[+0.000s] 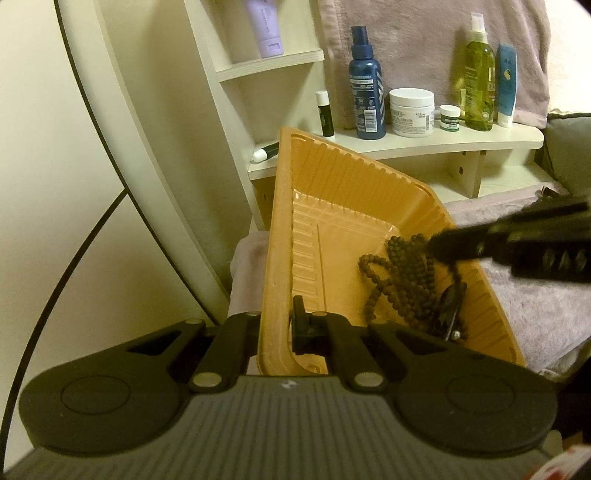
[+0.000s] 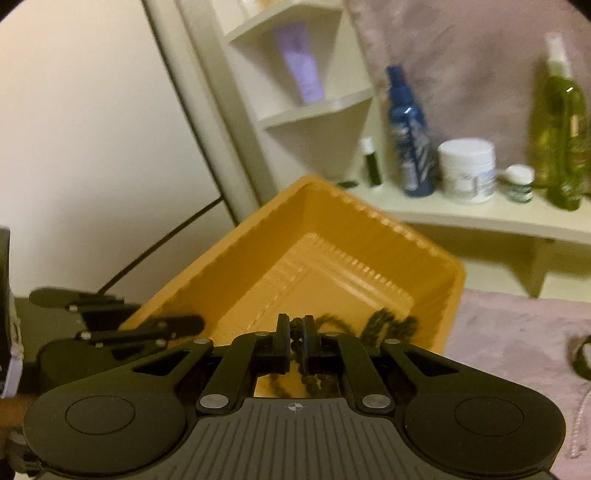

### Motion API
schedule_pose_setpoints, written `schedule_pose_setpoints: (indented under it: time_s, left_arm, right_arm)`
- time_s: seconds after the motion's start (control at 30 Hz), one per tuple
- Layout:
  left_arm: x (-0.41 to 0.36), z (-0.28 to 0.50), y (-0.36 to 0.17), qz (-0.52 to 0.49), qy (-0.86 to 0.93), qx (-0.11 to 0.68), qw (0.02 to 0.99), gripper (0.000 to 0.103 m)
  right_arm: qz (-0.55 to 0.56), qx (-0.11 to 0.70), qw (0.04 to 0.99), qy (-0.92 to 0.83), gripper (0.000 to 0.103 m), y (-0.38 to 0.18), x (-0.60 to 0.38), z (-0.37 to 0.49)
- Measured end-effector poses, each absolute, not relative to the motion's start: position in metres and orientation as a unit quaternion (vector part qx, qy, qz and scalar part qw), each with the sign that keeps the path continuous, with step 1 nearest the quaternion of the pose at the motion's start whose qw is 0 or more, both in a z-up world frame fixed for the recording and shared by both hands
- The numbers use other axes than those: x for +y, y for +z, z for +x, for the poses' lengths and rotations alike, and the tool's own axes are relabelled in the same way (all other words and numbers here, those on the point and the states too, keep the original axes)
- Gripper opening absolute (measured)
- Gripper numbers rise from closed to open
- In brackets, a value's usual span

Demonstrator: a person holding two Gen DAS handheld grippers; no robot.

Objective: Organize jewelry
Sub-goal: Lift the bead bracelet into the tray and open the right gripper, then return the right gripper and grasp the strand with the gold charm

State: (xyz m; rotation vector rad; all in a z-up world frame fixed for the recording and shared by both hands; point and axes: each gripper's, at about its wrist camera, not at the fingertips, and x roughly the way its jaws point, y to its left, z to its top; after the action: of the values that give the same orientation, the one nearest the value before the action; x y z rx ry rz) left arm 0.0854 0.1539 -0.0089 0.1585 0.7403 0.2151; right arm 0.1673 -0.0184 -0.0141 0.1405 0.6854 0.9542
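An orange plastic tray (image 1: 343,192) is tilted up on a pale pink towel. My left gripper (image 1: 275,325) is shut on the tray's near wall, one finger inside and one outside. A dark brown bead necklace (image 1: 402,280) lies piled in the tray's lower right part, with a dark clip-like item beside it. My right gripper (image 2: 295,343) is shut on a strand of the bead necklace (image 2: 314,380) over the tray (image 2: 258,251); it also shows blurred in the left wrist view (image 1: 443,245), reaching in from the right.
A white shelf unit (image 1: 406,144) behind the tray holds a blue spray bottle (image 1: 365,85), a white jar (image 1: 411,112), a small jar, a green bottle (image 1: 479,77), a blue tube and lip balm sticks. A lilac tube (image 1: 264,26) stands higher up. A round mirror edge (image 1: 122,122) lies left.
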Motion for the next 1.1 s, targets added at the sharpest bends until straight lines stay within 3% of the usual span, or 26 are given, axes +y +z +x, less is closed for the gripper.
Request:
schedule_pose_setpoints:
  time_s: [0.1, 0.13, 0.17, 0.23, 0.73, 1.1]
  left_arm:
    - [0.154, 0.085, -0.009, 0.077, 0.105, 0.360, 0.924, 0.004]
    - [0.154, 0.085, -0.009, 0.076, 0.105, 0.361, 0.924, 0.004]
    - [0.154, 0.085, -0.009, 0.076, 0.104, 0.360, 0.924, 0.004]
    - [0.154, 0.086, -0.009, 0.076, 0.104, 0.361, 0.924, 0.004]
    - [0.154, 0.085, -0.009, 0.078, 0.105, 0.359, 0.924, 0.004]
    - [0.154, 0.086, -0.008, 0.081, 0.105, 0.360, 0.923, 0.004]
  right_arm:
    - [0.071, 0.336, 0.817, 0.463, 0.008, -0.023, -0.017, 0.166]
    - [0.071, 0.339, 0.818, 0.460, 0.017, -0.025, -0.018, 0.166]
    - [0.075, 0.341, 0.818, 0.457, 0.034, -0.027, -0.022, 0.166]
    - [0.085, 0.341, 0.823, 0.446, 0.049, -0.030, -0.031, 0.166]
    - [0.085, 0.302, 0.922, 0.228, 0.050, -0.045, -0.167, 0.165]
    - [0.091, 0.329, 0.934, 0.106, 0.049, -0.078, -0.250, 0.180]
